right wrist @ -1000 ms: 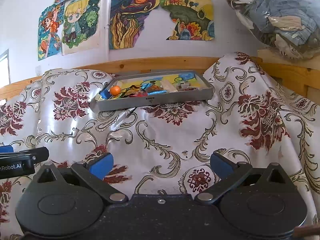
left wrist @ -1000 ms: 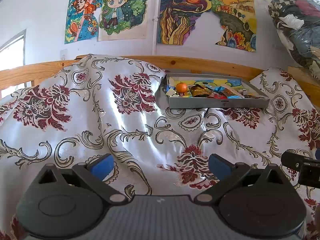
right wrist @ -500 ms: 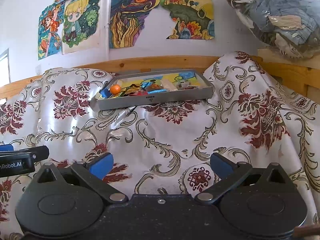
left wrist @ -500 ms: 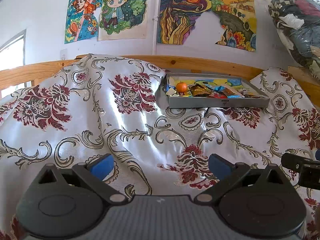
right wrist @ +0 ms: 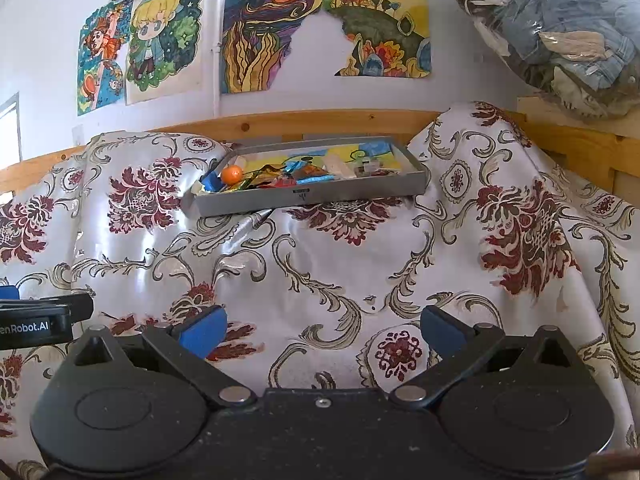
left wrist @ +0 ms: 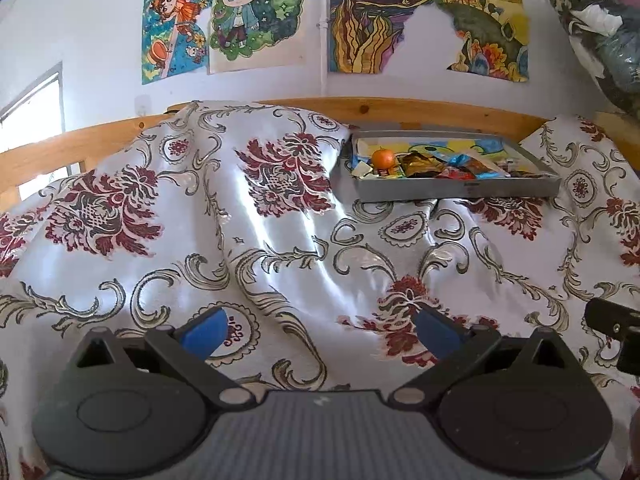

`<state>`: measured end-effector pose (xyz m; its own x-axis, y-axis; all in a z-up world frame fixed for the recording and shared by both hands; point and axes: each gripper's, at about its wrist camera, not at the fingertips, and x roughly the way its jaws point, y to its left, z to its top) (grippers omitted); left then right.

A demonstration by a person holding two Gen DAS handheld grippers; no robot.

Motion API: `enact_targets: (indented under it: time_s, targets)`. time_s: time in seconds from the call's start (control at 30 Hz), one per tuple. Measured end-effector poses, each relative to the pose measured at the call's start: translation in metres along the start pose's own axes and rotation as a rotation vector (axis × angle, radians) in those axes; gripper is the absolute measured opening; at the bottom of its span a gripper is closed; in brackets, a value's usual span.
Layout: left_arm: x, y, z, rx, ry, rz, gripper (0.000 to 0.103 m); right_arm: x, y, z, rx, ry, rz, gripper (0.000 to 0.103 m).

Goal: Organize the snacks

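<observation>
The snacks [right wrist: 304, 174] lie heaped in a shallow grey tray [right wrist: 256, 202], far ahead of me near the wooden rail [right wrist: 320, 120]. A small orange [right wrist: 232, 174] sits at the tray's left end, touching a jumble of foil and plastic wrappers that crowd the front wall; the yellow-and-blue lining shows bare toward the back. I can make out no snacks on the cloth [right wrist: 340, 264] outside the tray. So everything is gathered in one place, yet loosely piled: that fits either a tray waiting to be sorted or a tray that has just been filled, and I cannot tell which from here.

The tray rests where the cloth lies fairly flat, between two raised folds, which I judge keeps it from sliding down the slope toward me.

My left gripper [left wrist: 320, 332] hangs low over the cloth, well short of the tray, fingers spread wide with only patterned fabric between the blue pads [left wrist: 204, 332]. It holds nothing and touches nothing I can see. My right gripper [right wrist: 320, 328] sits the same way, just beside the left one: wide apart, empty, aimed at the tray from a distance. Each shows at the edge of the other's view, so I judge they are parked side by side.
</observation>
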<state>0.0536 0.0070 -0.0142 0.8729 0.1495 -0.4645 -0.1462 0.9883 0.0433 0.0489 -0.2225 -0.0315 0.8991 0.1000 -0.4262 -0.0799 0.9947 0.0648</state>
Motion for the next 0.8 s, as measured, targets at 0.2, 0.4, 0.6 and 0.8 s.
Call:
enact_targets:
  time_s: [0.2, 0.4, 0.6, 0.8]
  targets:
    - [-0.0014, -0.0013, 0.0002, 0.014, 0.0, -0.011, 0.102, -0.001, 0.0006, -0.0013, -0.01, 0.005, 0.0, 0.102]
    - [-0.0015, -0.002, 0.0008, 0.019, 0.002, -0.013, 0.102, -0.0007, 0.001, 0.0002, -0.019, 0.009, 0.003, 0.102]
    - [-0.0012, -0.0024, 0.0009, 0.02, 0.006, -0.011, 0.102, -0.0002, 0.0007, -0.0011, -0.024, 0.017, 0.005, 0.102]
    - [-0.0009, -0.0022, 0.0007, 0.021, 0.009, -0.009, 0.102, 0.0004, 0.0008, -0.001, -0.026, 0.021, 0.007, 0.102]
